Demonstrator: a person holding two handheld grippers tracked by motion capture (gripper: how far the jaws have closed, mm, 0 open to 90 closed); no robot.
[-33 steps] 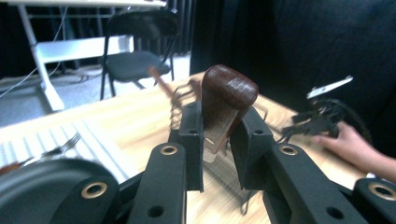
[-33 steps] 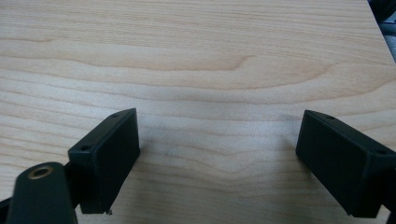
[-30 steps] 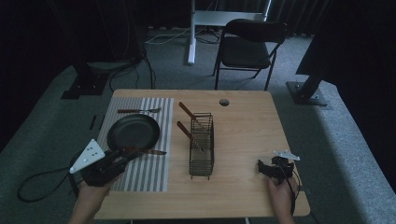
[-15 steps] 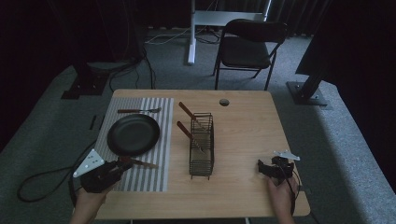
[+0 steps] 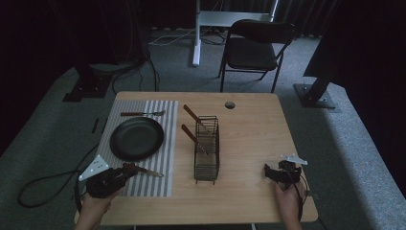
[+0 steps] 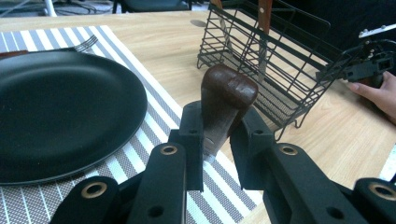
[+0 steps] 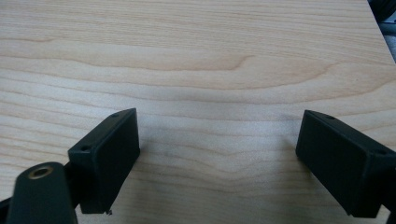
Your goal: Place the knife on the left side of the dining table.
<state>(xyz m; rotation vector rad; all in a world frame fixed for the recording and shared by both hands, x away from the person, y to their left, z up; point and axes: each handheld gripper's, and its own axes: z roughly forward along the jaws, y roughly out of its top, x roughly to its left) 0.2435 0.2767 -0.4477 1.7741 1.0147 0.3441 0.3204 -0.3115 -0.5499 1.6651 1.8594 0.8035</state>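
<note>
While the left gripper [image 5: 125, 171] sits at the near edge of the striped placemat [image 5: 165, 124], its jaws are clamped on the brown wooden handle of a knife [image 6: 223, 100]; in the left gripper view the handle end stands up between the pads, and in the high view the blade [image 5: 152, 172] lies low over the mat, pointing right toward the wire caddy [image 5: 207, 148]. Grip is taken at the handle, which keeps the blade clear of the jaws and free to be laid down, probably beside the black plate [image 5: 137, 138] as part of a place setting, judging by the fork [image 5: 141, 113] already lying on the mat beyond the plate. Two more wooden-handled utensils [image 5: 193, 136] lean in the caddy, handles up and tilted left, so they can be pinched from that side. Right gripper [image 5: 275, 172] rests on bare table [image 7: 196, 60] near the right front corner, well apart from the caddy, jaws spread wide and holding nothing; looks parked out of the way. Blade contact with the mat cannot be told.
</note>
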